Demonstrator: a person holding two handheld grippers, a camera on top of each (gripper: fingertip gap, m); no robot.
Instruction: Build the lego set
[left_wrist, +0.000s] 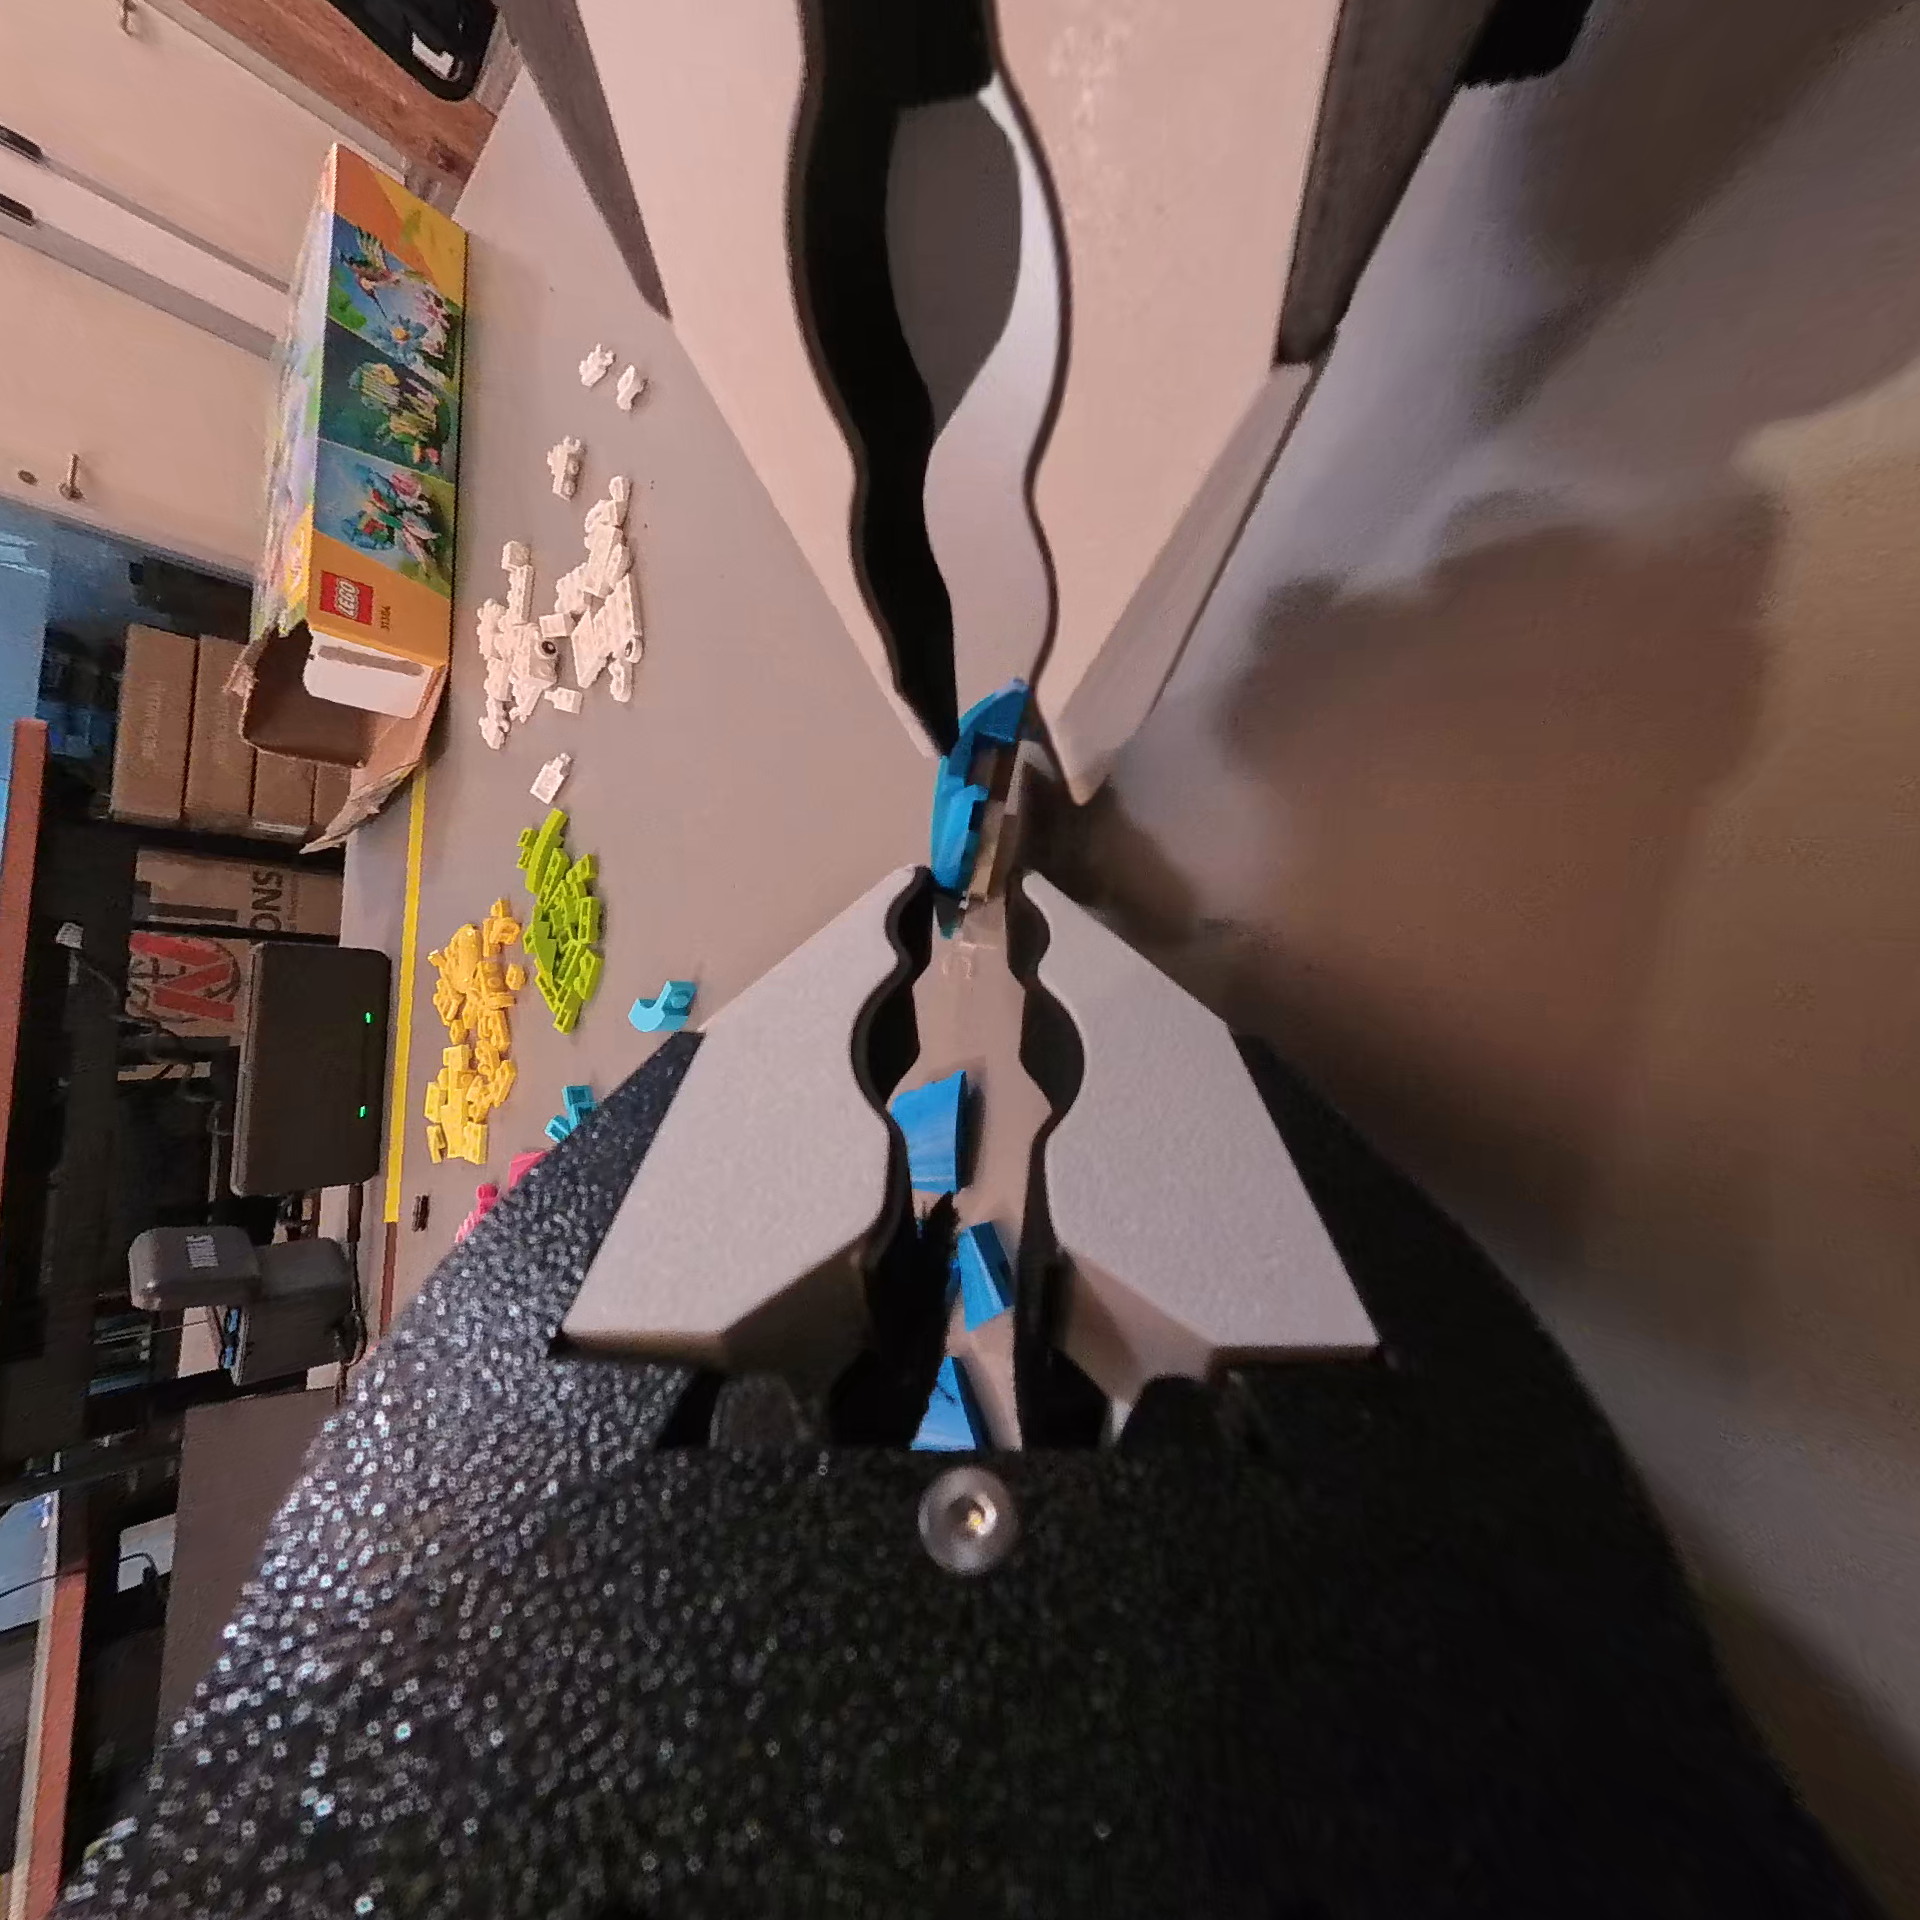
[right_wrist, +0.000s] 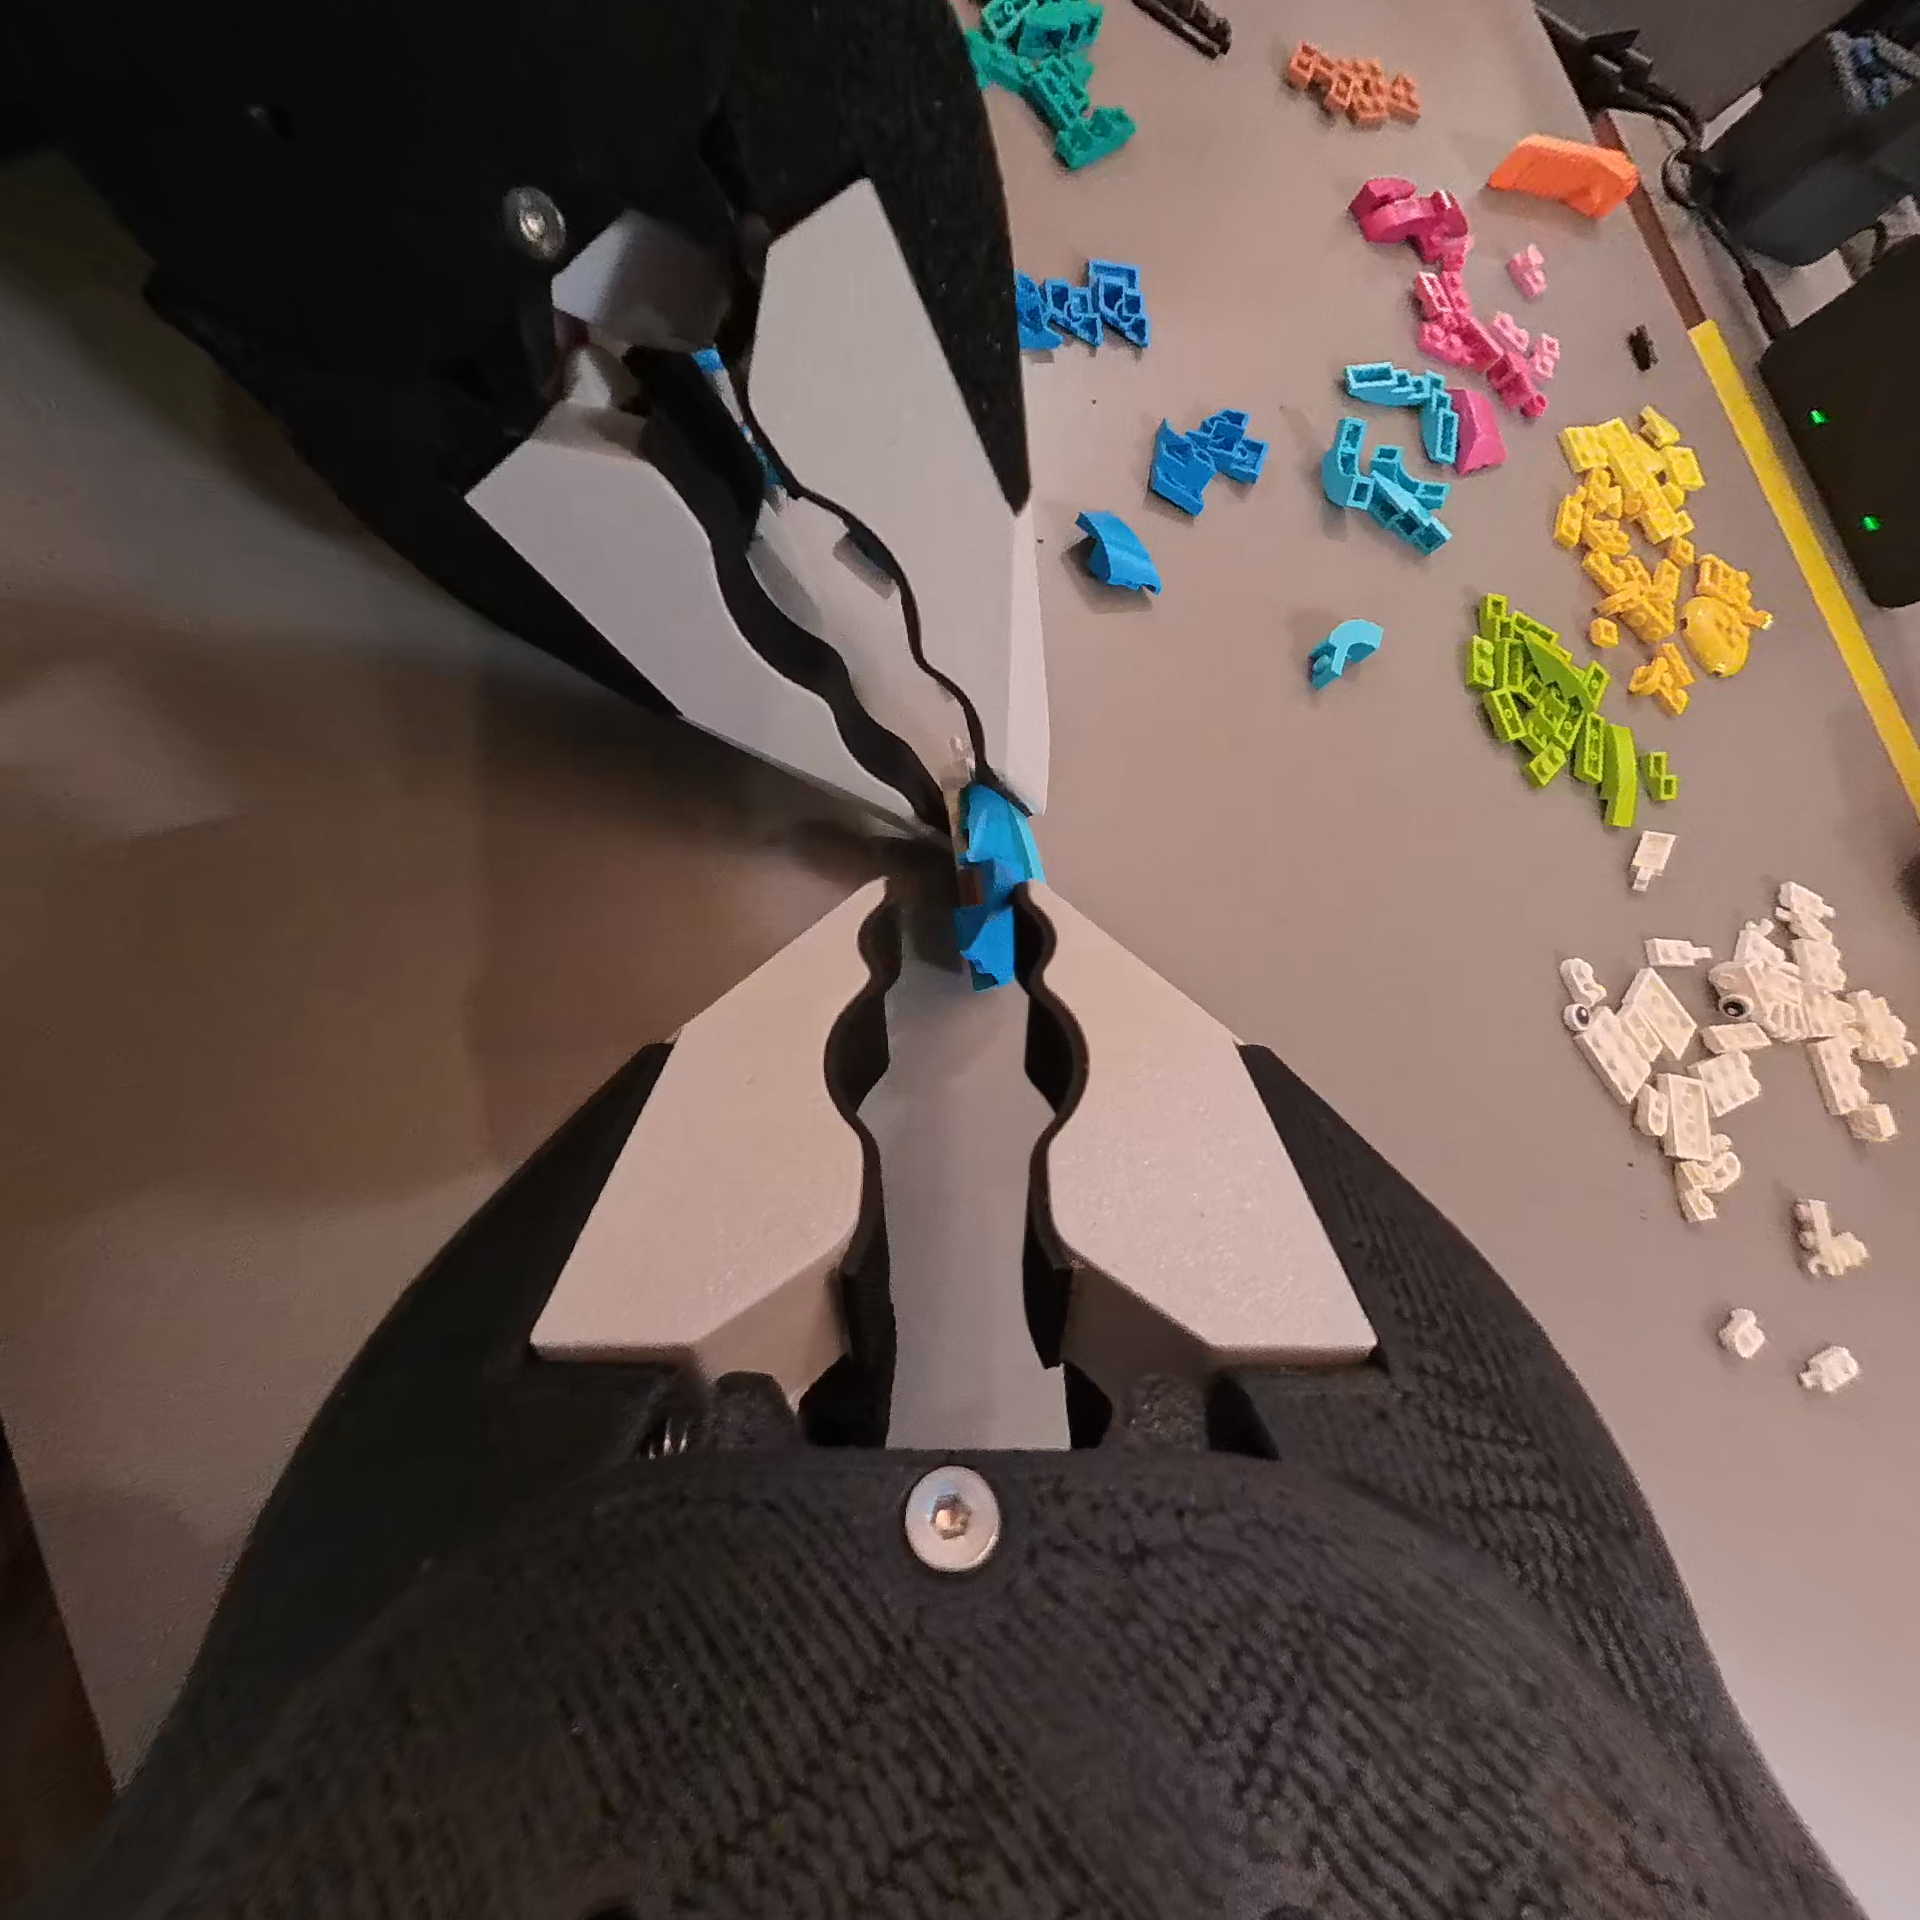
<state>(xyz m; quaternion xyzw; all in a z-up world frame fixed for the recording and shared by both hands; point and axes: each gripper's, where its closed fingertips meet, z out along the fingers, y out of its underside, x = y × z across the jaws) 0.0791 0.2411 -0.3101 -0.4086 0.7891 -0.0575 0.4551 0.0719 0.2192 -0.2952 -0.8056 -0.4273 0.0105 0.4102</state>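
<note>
Gripping: left gripper (left_wrist: 961, 883) and right gripper (right_wrist: 956, 883), tip to tip, each nearly closed on the blue brick assembly (right_wrist: 992, 894)
Handling: light, rigid, slippery; pinch flat sides; joints may pop apart

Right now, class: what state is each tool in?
Left tool: shut on the blue brick assembly.
Right tool: shut on the same assembly.

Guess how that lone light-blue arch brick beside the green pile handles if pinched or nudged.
The light-blue arch brick is probably rigid moulded plastic, so stiff under the fingers. It looks tiny and likely very light, so a nudge would slide it on the smooth grey table. Its curved face may slip or rock.
</note>
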